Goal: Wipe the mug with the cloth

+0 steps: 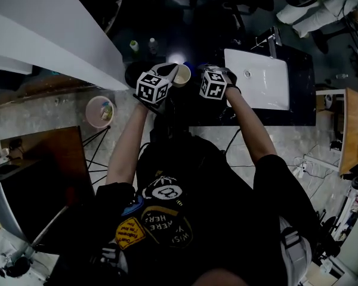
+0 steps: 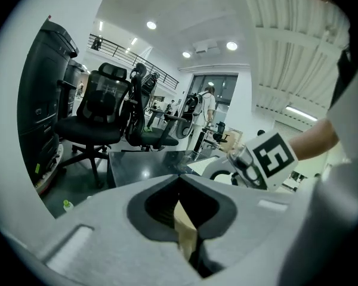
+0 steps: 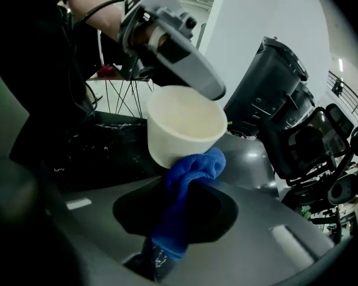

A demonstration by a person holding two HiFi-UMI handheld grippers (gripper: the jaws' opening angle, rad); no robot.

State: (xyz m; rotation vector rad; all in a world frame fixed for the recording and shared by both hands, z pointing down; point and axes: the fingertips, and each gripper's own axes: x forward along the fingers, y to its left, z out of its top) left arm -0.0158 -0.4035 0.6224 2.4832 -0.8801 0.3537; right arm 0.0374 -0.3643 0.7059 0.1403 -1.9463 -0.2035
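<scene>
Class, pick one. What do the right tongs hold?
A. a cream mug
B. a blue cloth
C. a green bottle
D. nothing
B: in the right gripper view the cloth sits clamped in the right tongs, its bunched end pressed against the outer wall of the mug.

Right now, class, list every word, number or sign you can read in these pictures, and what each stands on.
"WERE" and "HER", upside down, on the person's black shirt; other words unclear.
"8" on the round badge on that shirt.
The yellow patch: print too small to read.
Gripper views: nothing readable.
</scene>
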